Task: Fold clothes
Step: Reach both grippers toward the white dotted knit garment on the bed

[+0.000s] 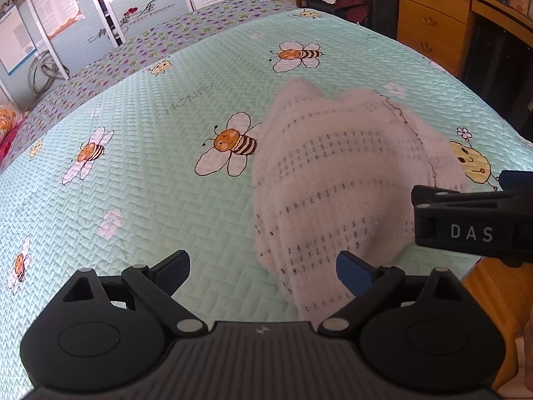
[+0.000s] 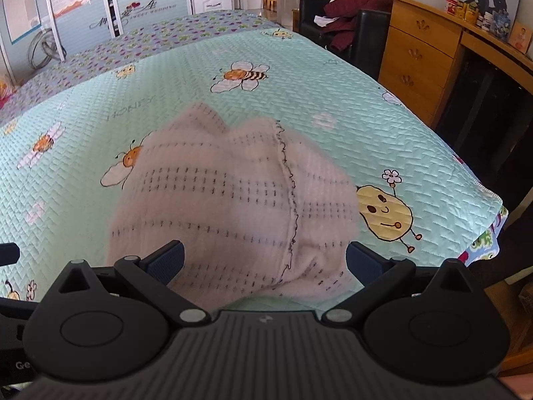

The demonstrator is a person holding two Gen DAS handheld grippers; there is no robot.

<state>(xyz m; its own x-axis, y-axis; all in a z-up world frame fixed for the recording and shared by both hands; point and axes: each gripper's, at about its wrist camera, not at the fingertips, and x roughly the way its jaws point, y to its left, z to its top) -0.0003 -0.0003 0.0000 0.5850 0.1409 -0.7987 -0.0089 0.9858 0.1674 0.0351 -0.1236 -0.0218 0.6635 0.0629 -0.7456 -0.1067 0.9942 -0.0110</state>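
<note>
The left gripper (image 1: 263, 271) is wide open and holds nothing. The right gripper (image 2: 265, 260) is wide open too and holds nothing. The cloth (image 2: 233, 200) lies on the bed (image 2: 333, 76), right in front of both grippers. Its near edge sits between the right gripper's fingers, but the pads do not pinch it. The cloth looks bunched and blurry, so I cannot tell if it lies still. I think the folding is only part done. The cloth is in a soft lump, not a neat flat shape, so it needs more folds. I count 2 grippers, 1 white cloth with dark dashes and 1 bed. Near the cloth I count 3 whole bees in the right view.
</note>
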